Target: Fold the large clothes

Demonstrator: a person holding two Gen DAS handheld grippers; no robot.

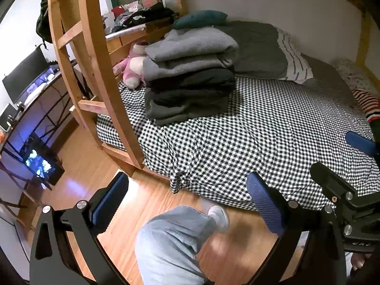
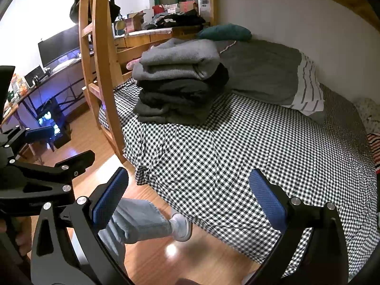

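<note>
both your left claw (image 1: 187,197) and right claw (image 2: 190,190) hang wide and empty over the edge of the bed (image 2: 237,147), with the stack of folded clothes (image 1: 190,76) well apart near the ladder (image 1: 90,59). that tall stack could topple if you bump it or add a loosely folded piece, and the striped garment (image 1: 365,104) at the far right risks snagging the checked sheet (image 1: 249,128) if you drag it.

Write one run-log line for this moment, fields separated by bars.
left gripper open, empty | right gripper open, empty | folded clothes stack on checked bed sheet | striped garment unfolded at bed edge
</note>
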